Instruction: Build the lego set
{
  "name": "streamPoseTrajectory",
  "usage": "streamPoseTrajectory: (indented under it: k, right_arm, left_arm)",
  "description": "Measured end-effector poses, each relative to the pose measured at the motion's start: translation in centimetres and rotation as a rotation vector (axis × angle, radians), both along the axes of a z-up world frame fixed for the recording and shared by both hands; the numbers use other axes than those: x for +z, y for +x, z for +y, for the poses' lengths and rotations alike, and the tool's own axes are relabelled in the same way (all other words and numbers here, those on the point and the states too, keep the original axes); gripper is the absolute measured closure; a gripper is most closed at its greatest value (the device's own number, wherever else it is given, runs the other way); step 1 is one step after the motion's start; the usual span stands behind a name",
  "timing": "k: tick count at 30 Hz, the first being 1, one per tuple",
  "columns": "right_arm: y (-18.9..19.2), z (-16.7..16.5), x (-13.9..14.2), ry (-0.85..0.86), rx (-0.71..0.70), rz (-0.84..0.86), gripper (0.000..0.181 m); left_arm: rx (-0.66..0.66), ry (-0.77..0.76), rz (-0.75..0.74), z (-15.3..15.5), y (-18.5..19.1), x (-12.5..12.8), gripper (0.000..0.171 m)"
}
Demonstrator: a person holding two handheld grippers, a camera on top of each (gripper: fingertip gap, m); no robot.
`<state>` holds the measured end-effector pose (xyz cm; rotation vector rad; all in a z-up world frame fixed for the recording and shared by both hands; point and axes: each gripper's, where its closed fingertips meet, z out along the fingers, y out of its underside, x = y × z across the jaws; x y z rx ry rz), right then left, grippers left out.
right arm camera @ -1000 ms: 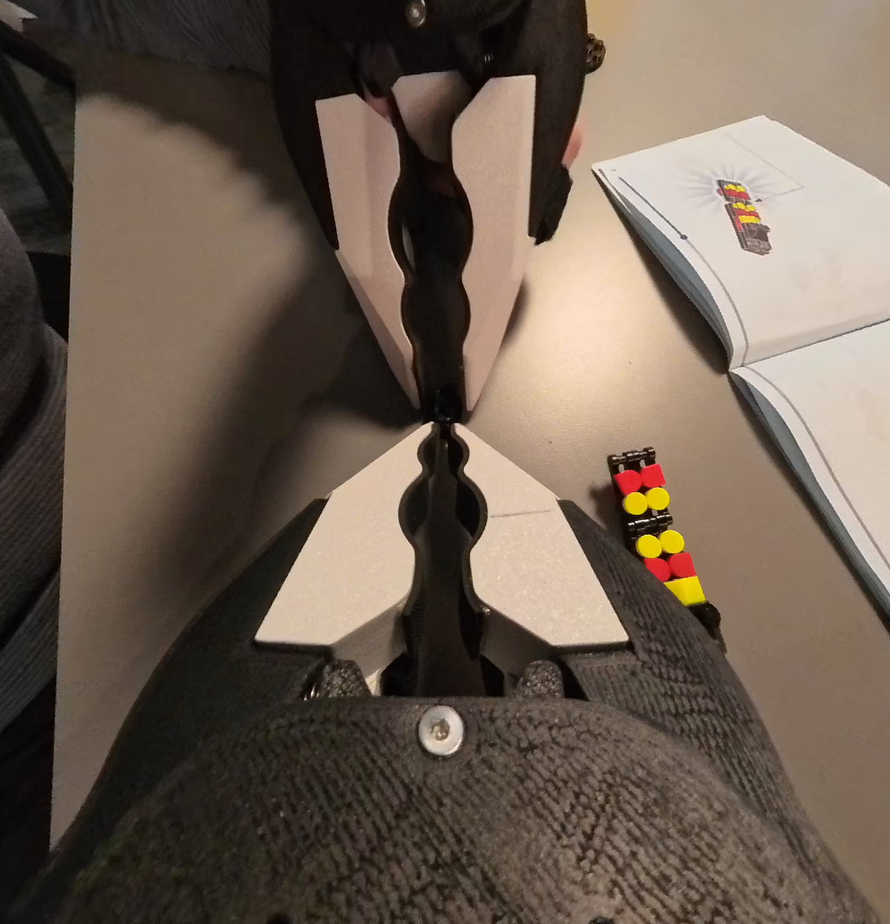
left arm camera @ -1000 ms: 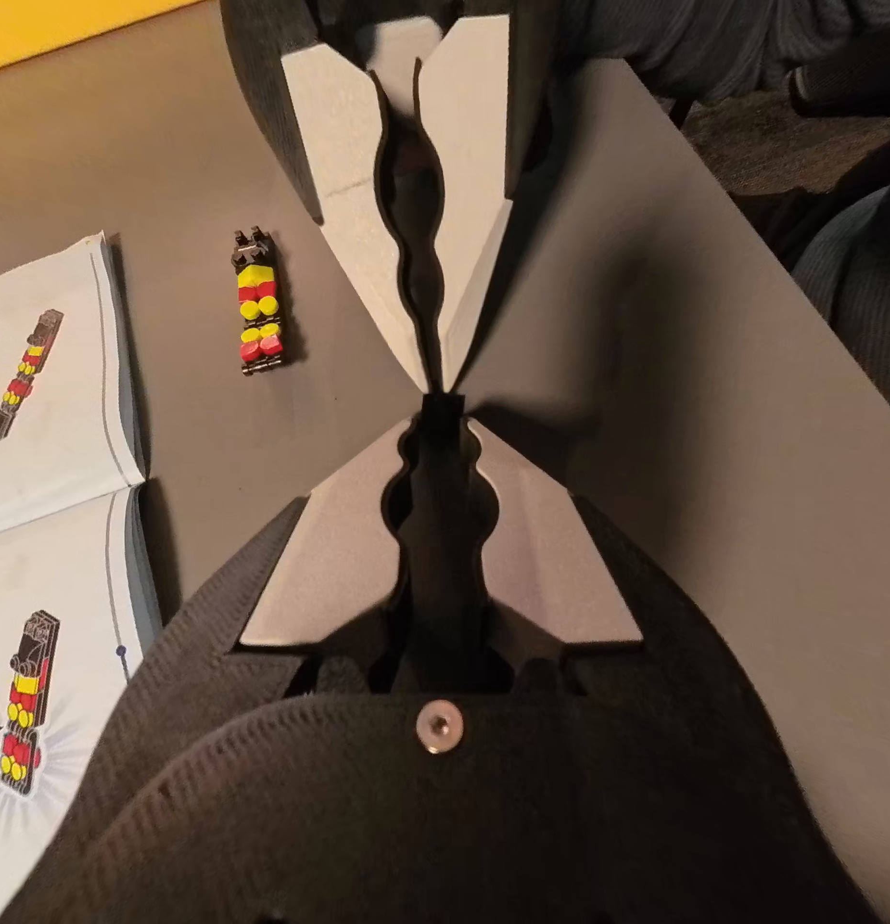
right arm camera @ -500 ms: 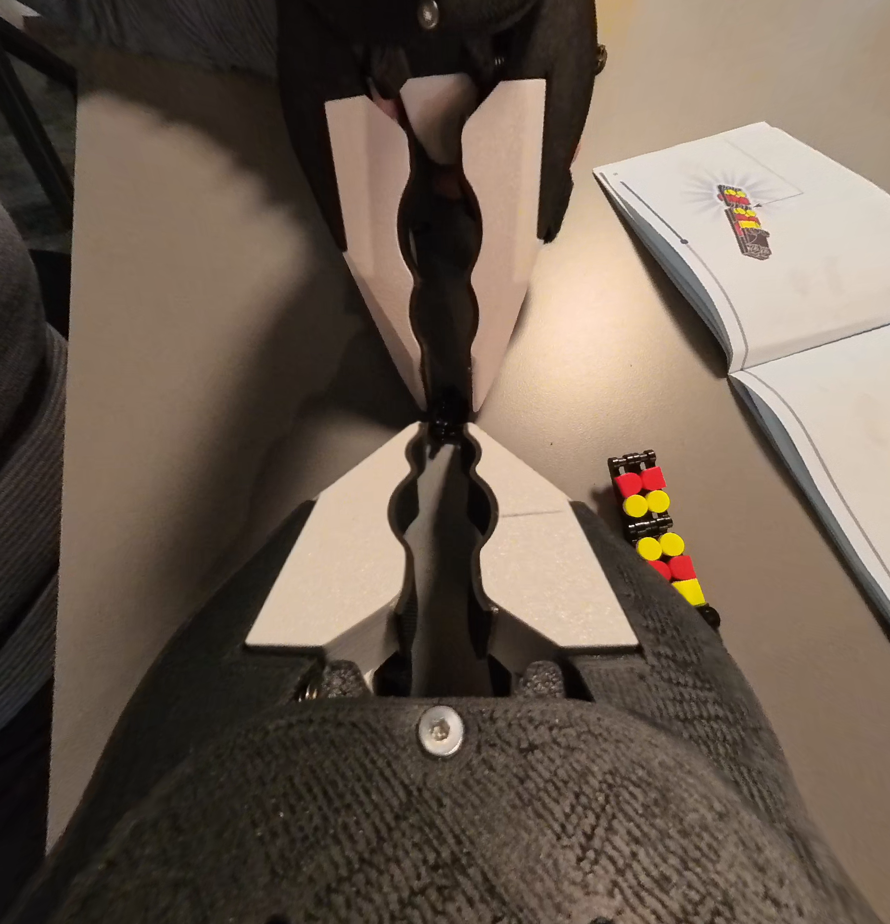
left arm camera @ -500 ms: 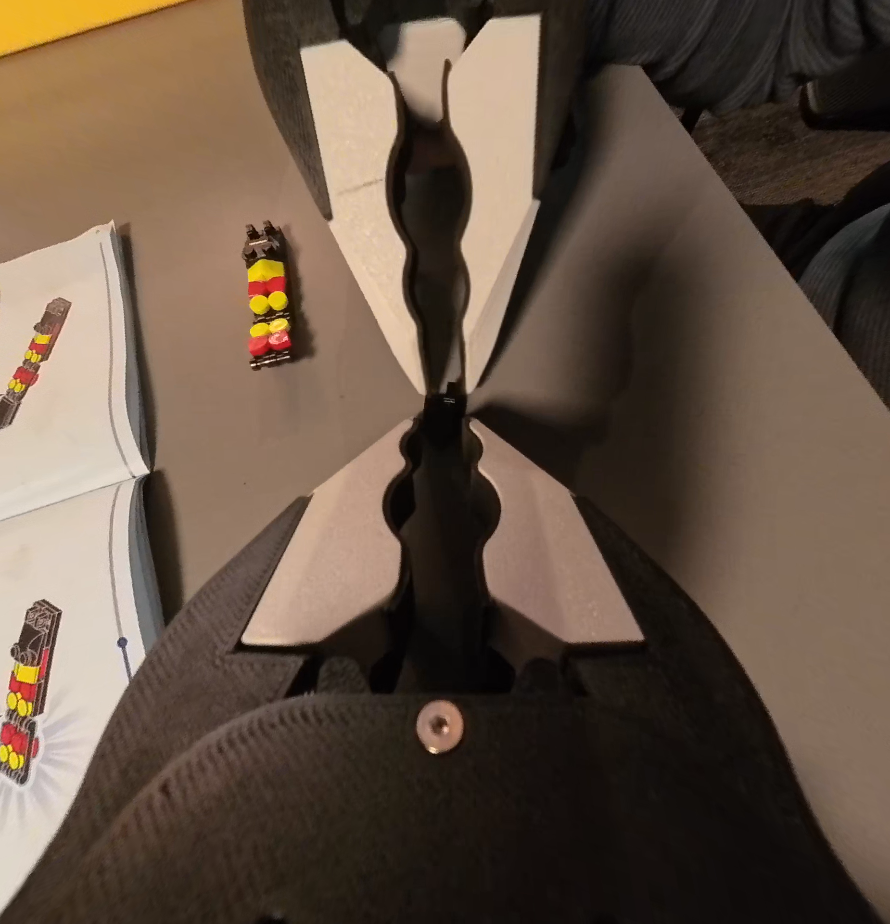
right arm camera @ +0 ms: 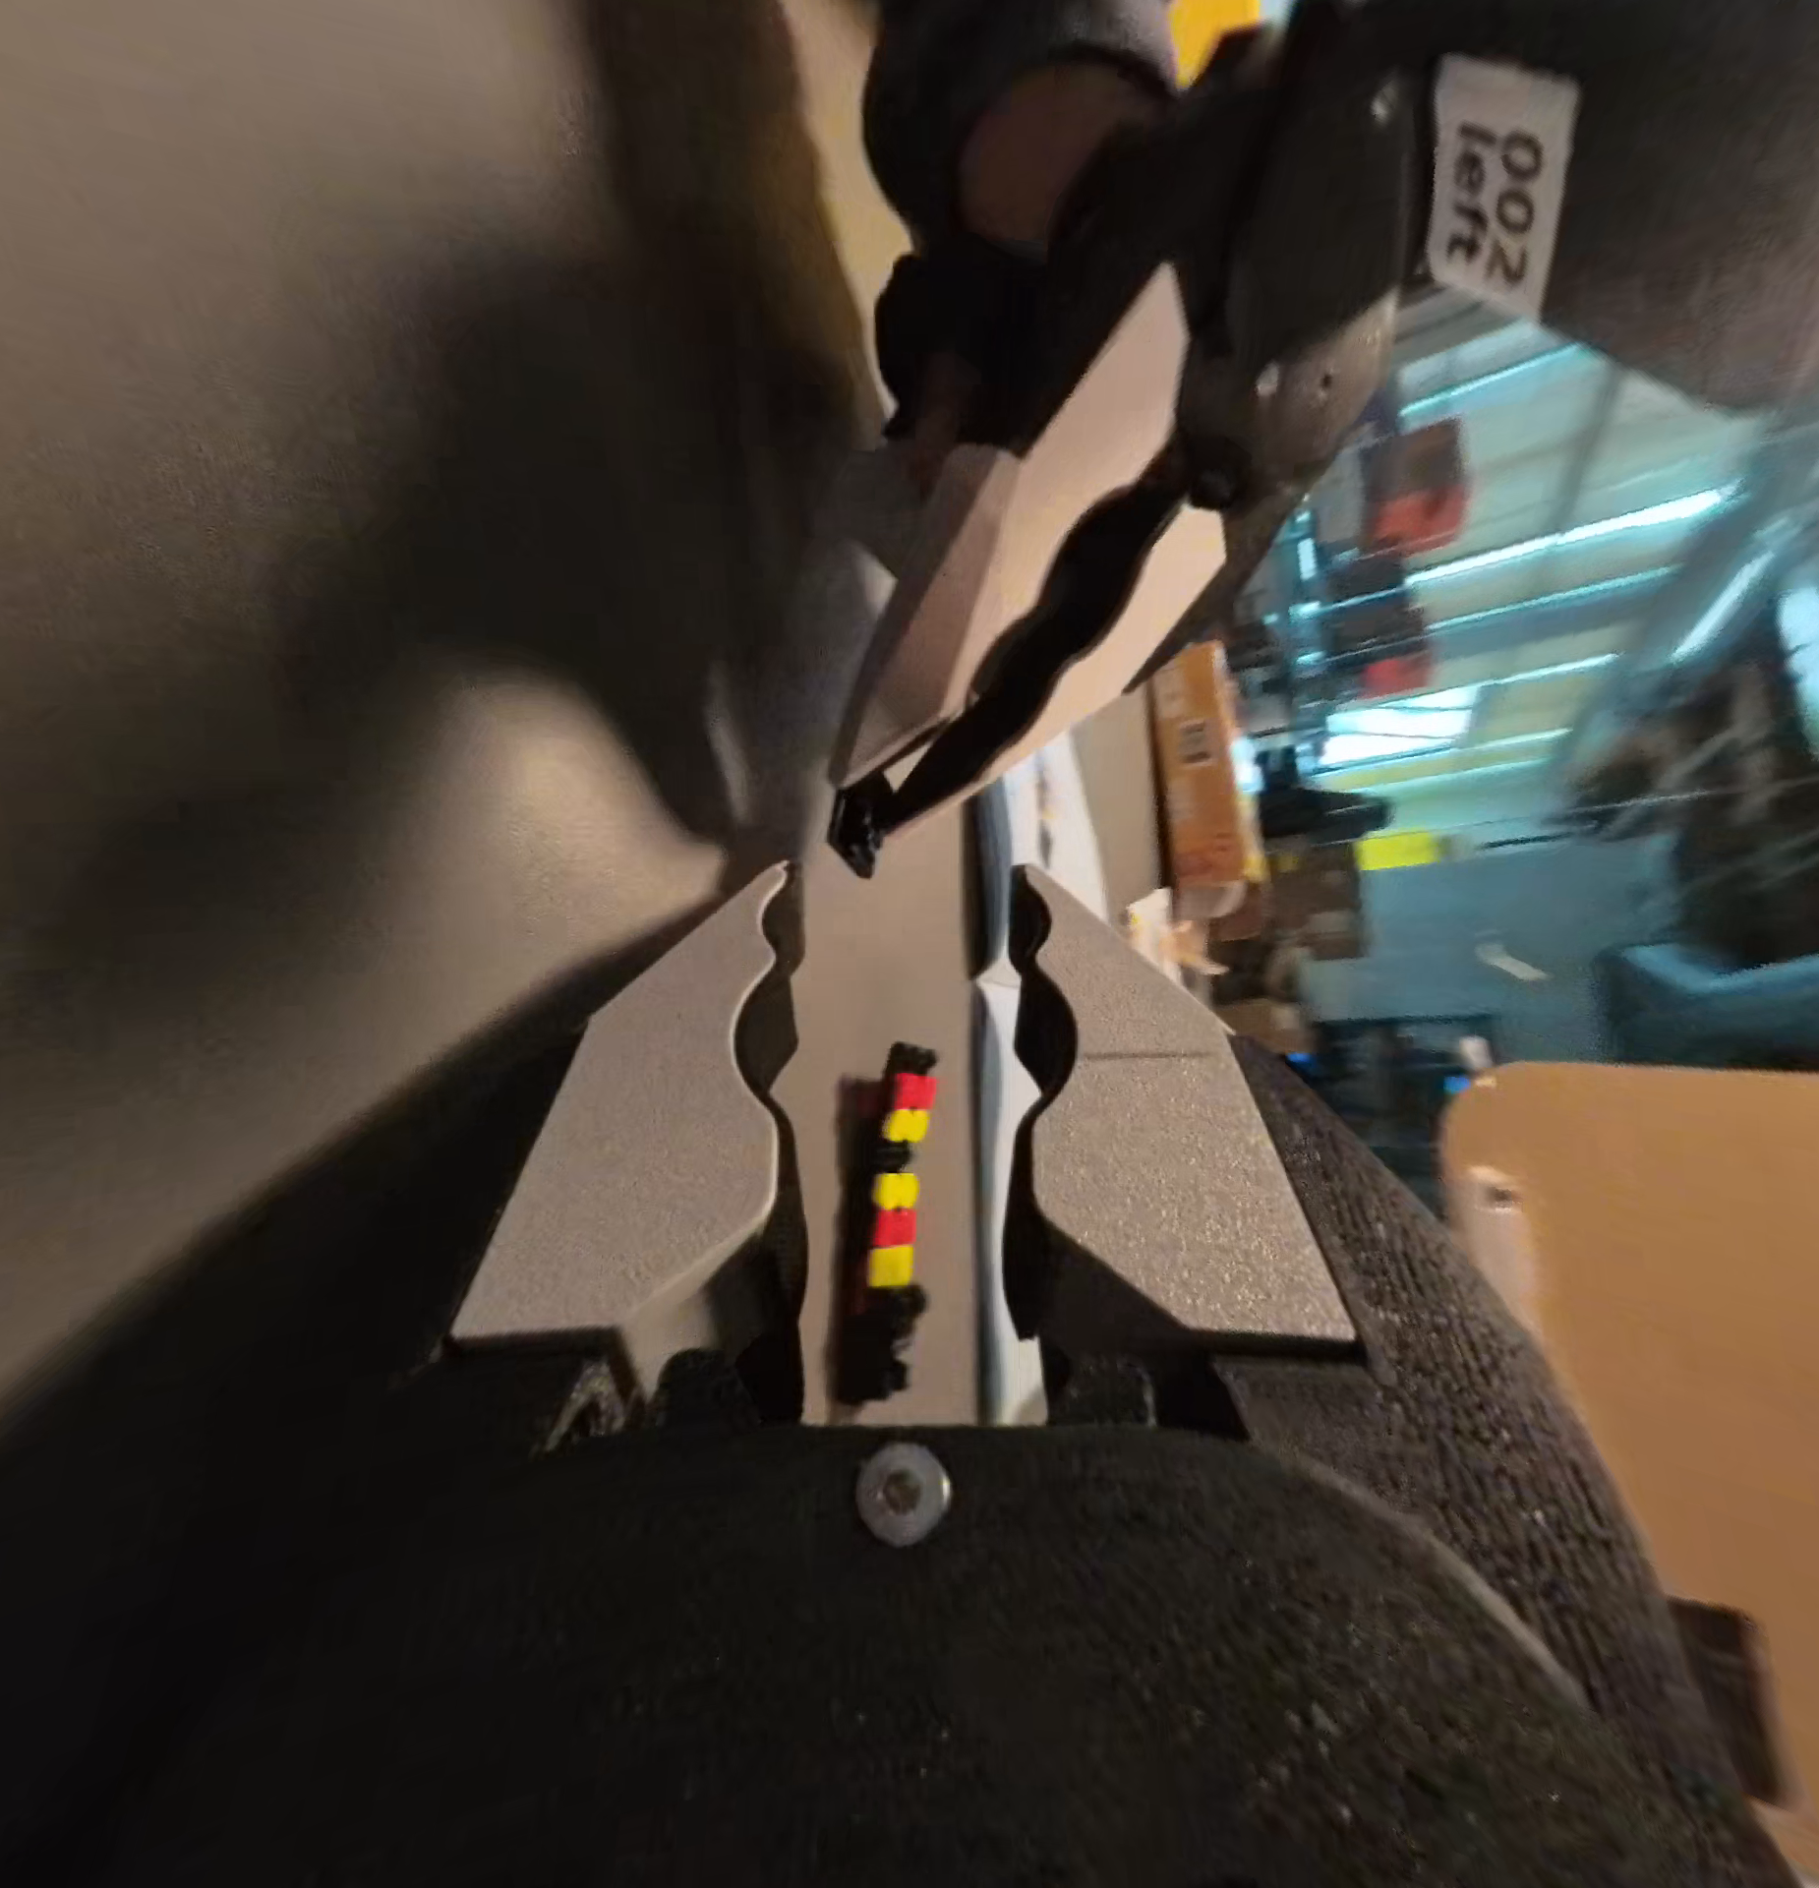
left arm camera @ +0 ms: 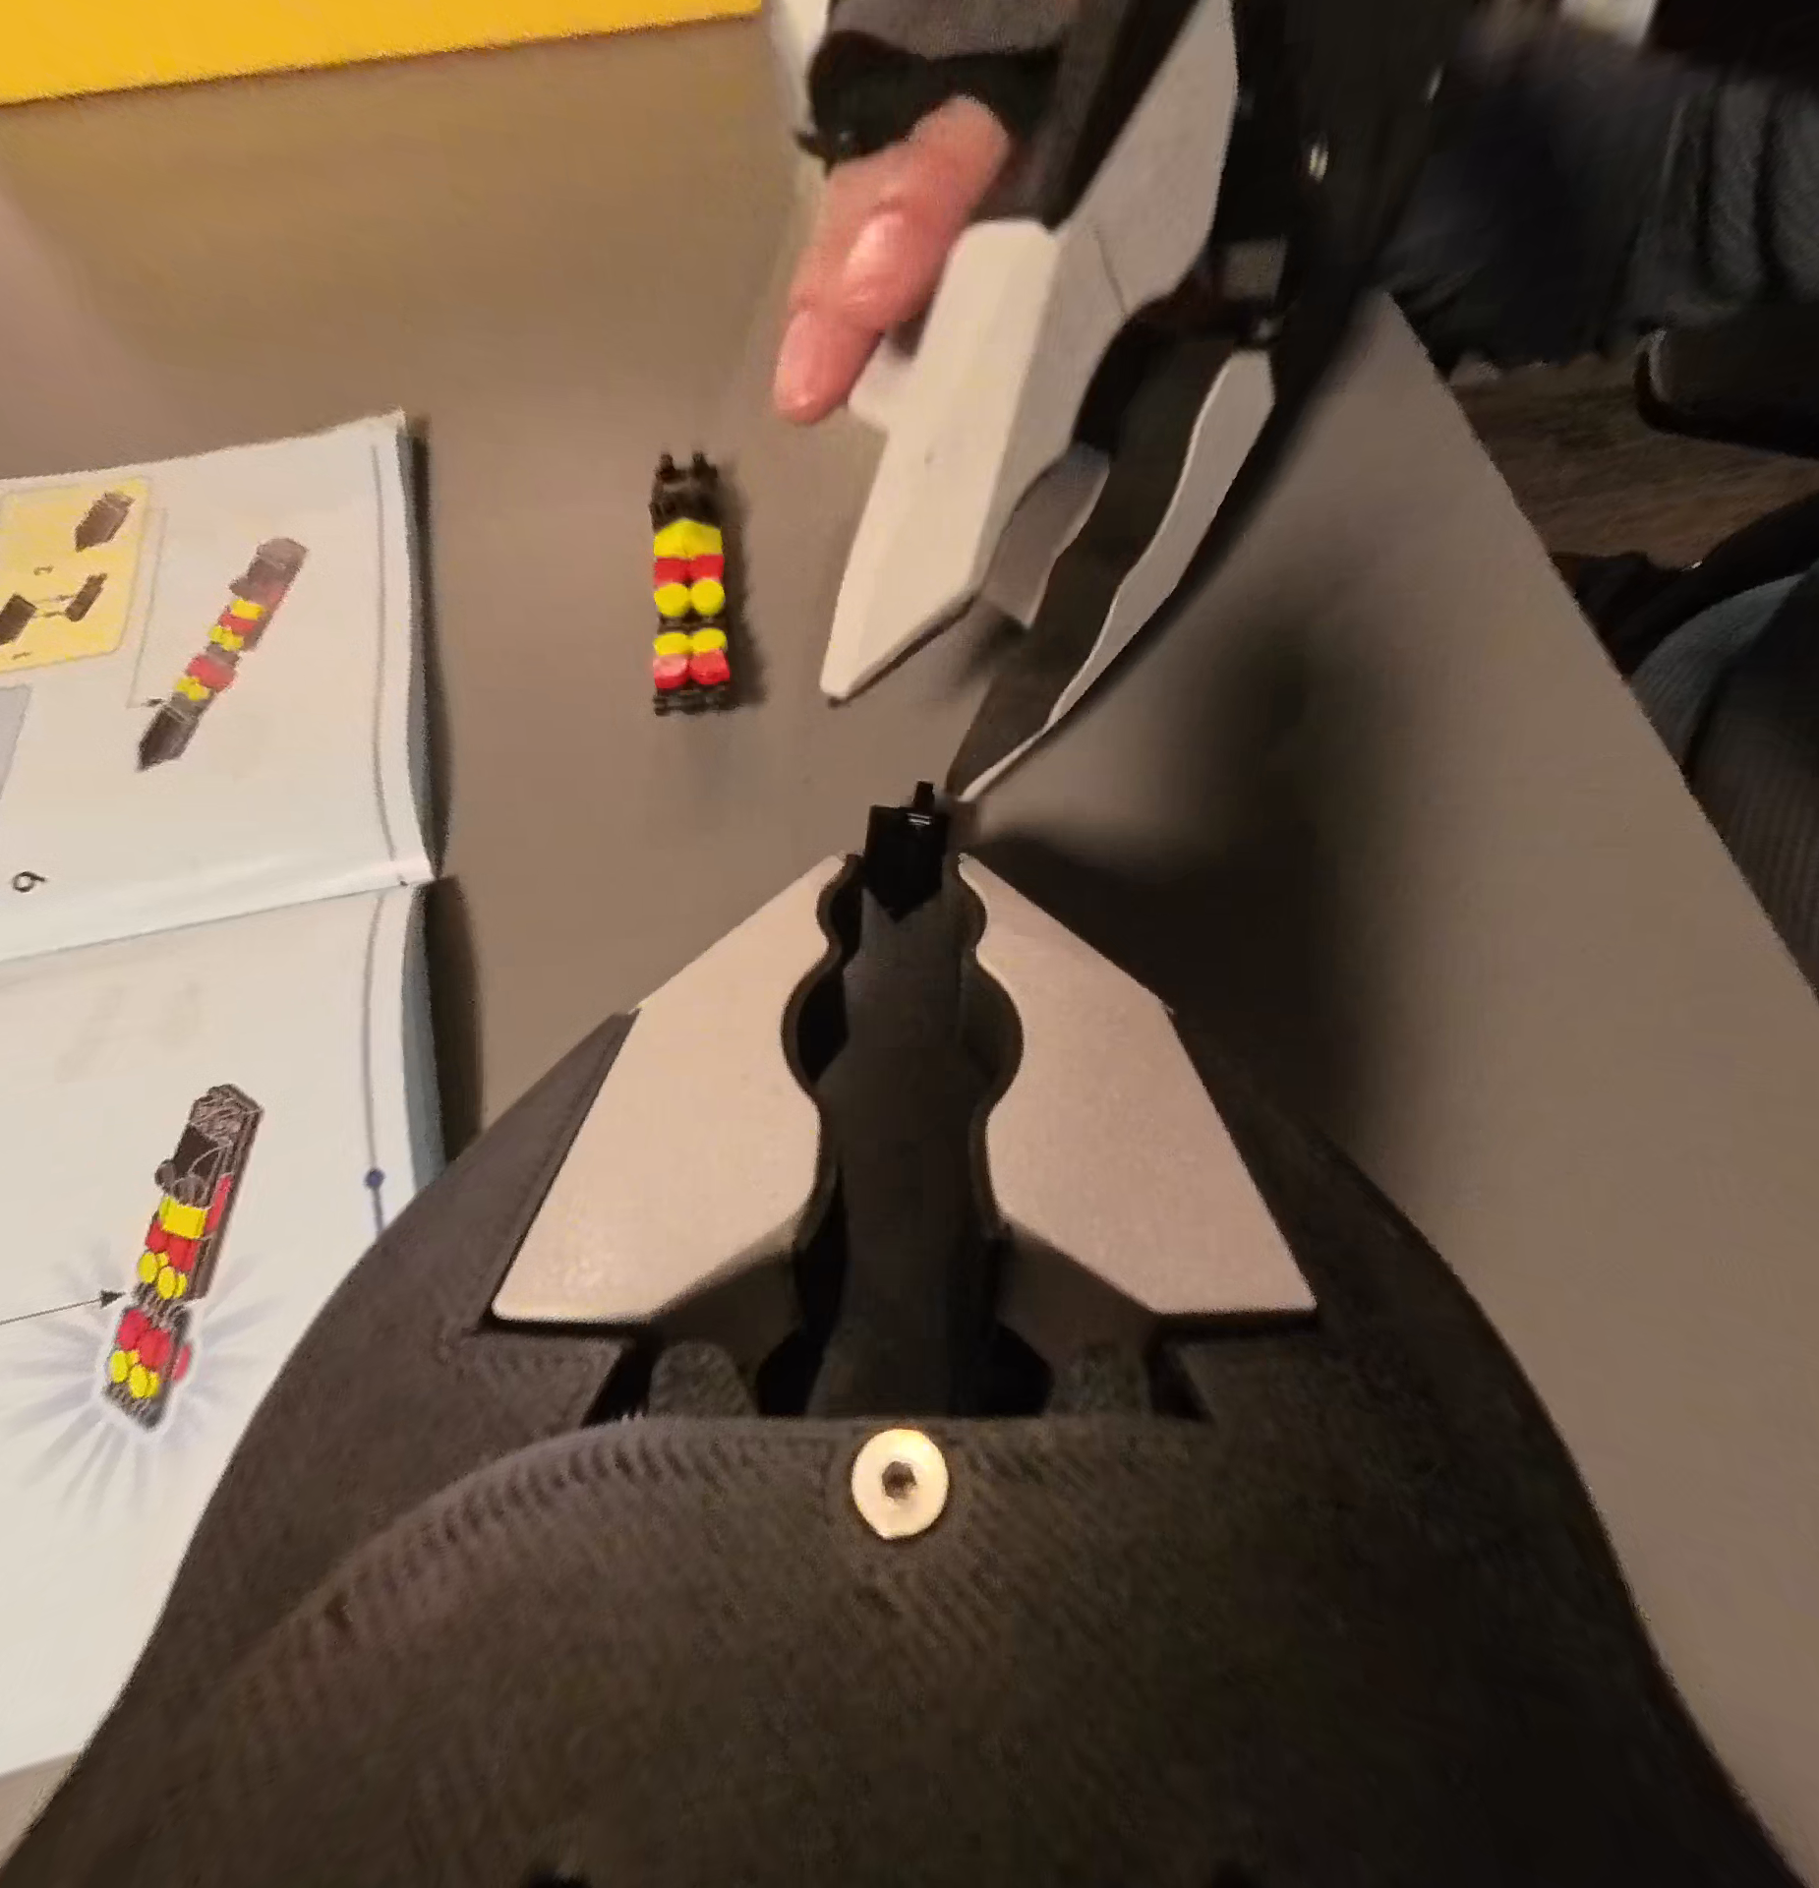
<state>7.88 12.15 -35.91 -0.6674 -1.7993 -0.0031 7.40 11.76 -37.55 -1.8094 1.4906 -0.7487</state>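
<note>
Nearest you, your left tool [left arm camera: 911, 853] is closed tight on a small black piece [left arm camera: 903, 848], which sticks out just past the tips with a little stud on top. Your right tool [right arm camera: 900, 889] stands wide open and grips nothing; in the right wrist view the counter [right arm camera: 272, 511] shows through the gap between its fingers [right arm camera: 670, 1124]. In the left wrist view that same tool is tilted, with one fingertip almost at the black piece.

A bit farther out, the partly built strip [left arm camera: 693, 598] of black, red and yellow bricks lies flat on the counter, touched by neither tool. It sits just beside the open instruction booklet [left arm camera: 201, 674], whose pages lie to your left.

My read is that you are between steps: the small black piece looks ready, and the strip is what it joins next. That calls for your empty right tool to come down over the strip and pin or lift it by its long sides. Then bring the black piece square onto whichever end the booklet's drawing shows. The right wrist view is blurred, so check alignment before pressing.
</note>
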Motion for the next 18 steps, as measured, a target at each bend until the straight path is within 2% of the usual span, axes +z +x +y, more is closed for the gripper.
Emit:
streamPoseTrajectory:
  k: [4,7,12,18]
  right_arm:
    - [-0.9,-0.8,0.5,0.174,0.033,0.021,0.143]
    - [-1.3,-1.1,0.9,0.256,0.048,0.044,0.151]
    - [-1.6,-1.5,0.5,0.266,0.062,0.032,0.168]
    - [-1.5,-1.6,0.2,0.185,0.06,0.023,0.175]
  left_arm:
    - [-0.009,-0.037,-0.059,-0.3,0.1,1.5,0.157]
    - [-0.02,-0.044,-0.061,-0.6,0.1,1.6,0.157]
    - [-0.046,-0.066,-0.064,-1.3,0.4,1.6,0.157]
    - [-0.064,-0.089,-0.07,-1.7,0.5,1.7,0.157]
